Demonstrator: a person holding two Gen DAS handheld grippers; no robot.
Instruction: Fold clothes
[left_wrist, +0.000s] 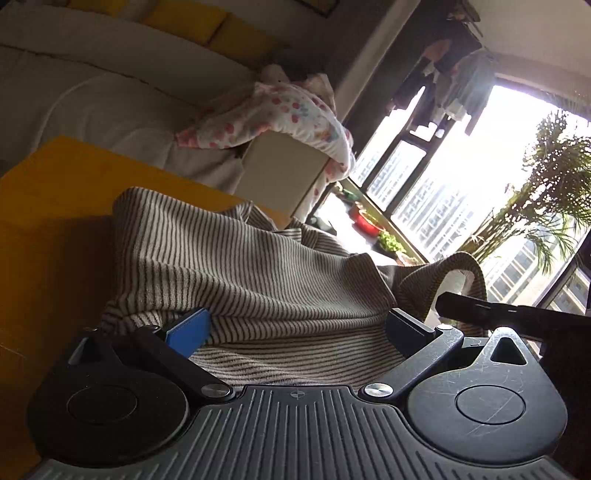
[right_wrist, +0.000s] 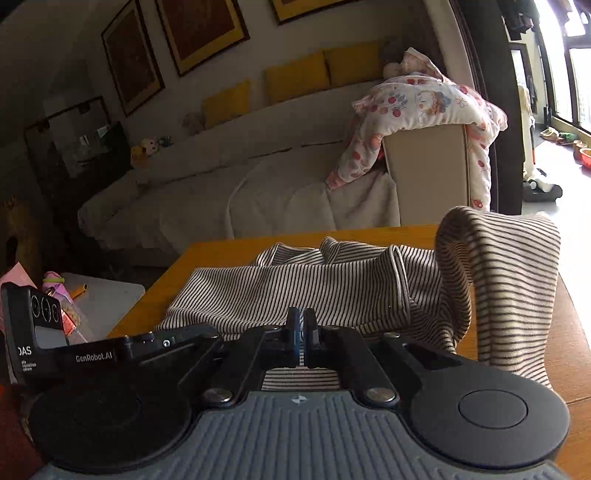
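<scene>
A brown-and-cream striped garment (left_wrist: 236, 266) lies bunched on the yellow table (left_wrist: 55, 206). My left gripper (left_wrist: 295, 325) is open, its blue-padded fingers (left_wrist: 190, 330) spread wide with the striped cloth lying between them. In the right wrist view the same garment (right_wrist: 295, 284) spreads across the table (right_wrist: 229, 247), with one part lifted in a hump at the right (right_wrist: 509, 266). My right gripper (right_wrist: 303, 332) is shut on an edge of the striped garment. The left gripper's body (right_wrist: 40, 332) shows at the left edge of that view.
A beige sofa (right_wrist: 221, 192) with yellow cushions stands behind the table. A floral blanket (right_wrist: 424, 107) drapes over its armrest. A low white side table (right_wrist: 103, 295) with small items is at the left. Large windows and a palm plant (left_wrist: 554, 192) are to the right.
</scene>
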